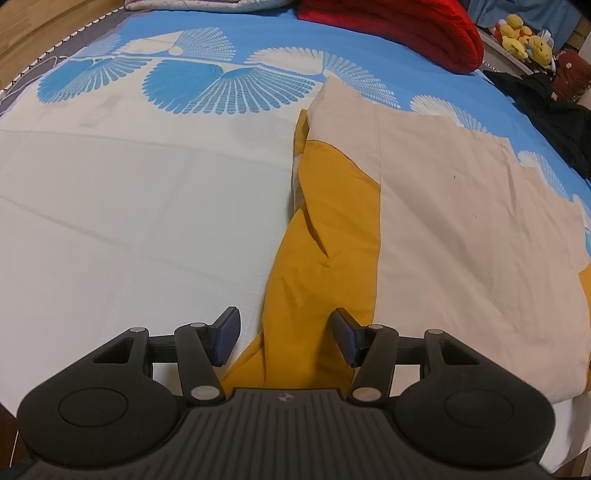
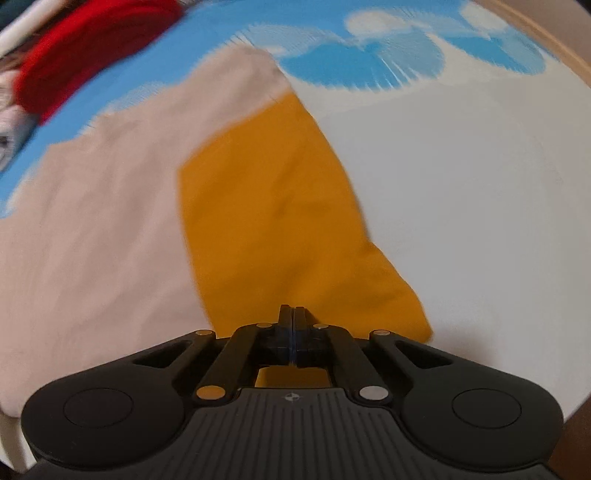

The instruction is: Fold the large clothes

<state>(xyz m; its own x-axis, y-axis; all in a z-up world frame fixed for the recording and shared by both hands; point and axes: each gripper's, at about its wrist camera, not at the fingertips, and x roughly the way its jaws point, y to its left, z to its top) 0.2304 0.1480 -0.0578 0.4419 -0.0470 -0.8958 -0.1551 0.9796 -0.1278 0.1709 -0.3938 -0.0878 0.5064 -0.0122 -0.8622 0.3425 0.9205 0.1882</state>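
Observation:
A large garment lies on the bed, with a pale pink body (image 1: 461, 229) and a mustard-yellow sleeve panel (image 1: 325, 240) along its left edge. My left gripper (image 1: 286, 338) hangs open over the near end of the yellow panel, and its blue pads (image 1: 226, 339) do not press on the cloth. In the blurred right wrist view the same pink body (image 2: 96, 221) and yellow panel (image 2: 273, 206) show. My right gripper (image 2: 292, 314) is shut, its fingertips pinched on the near edge of the yellow cloth.
The bed sheet (image 1: 129, 221) is white with blue fan prints. A red knitted item (image 1: 406, 29) and a folded blanket (image 1: 192, 5) lie at the far edge. Dark clothes (image 1: 554, 114) and yellow plush toys (image 1: 521, 37) are at the far right.

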